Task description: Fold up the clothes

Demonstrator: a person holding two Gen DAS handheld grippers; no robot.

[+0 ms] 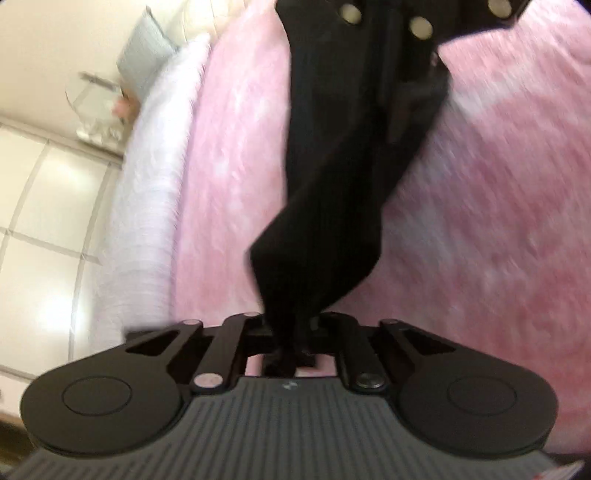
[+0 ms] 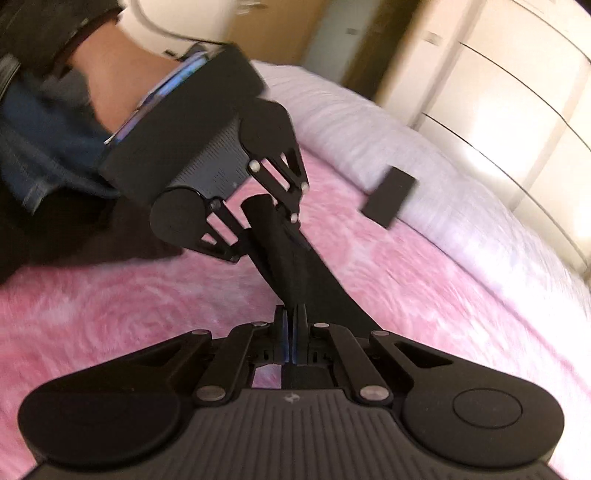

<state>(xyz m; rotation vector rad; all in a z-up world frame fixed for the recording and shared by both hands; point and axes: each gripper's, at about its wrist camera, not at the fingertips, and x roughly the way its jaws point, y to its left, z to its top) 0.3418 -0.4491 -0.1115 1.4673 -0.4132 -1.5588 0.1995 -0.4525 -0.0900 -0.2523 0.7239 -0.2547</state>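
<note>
A black garment point(image 1: 332, 166) hangs bunched into a taut strip over a pink fluffy blanket point(image 1: 480, 221). In the left wrist view my left gripper point(image 1: 291, 325) is shut on its near end. The cloth runs up to my right gripper point(image 1: 391, 22) at the top edge. In the right wrist view my right gripper point(image 2: 291, 325) is shut on the black garment point(image 2: 295, 269). That strip leads up to my left gripper point(image 2: 266, 221), which a person's hand point(image 2: 110, 92) holds.
The pink blanket point(image 2: 110, 314) covers a bed with a white sheet point(image 2: 369, 129) along its edge. A flat black rectangle point(image 2: 389, 197) lies there. Pale wardrobe doors point(image 2: 498, 92) stand beyond. A tiled floor point(image 1: 44, 203), a glass side table point(image 1: 96, 107) and more dark cloth point(image 2: 74, 229) show.
</note>
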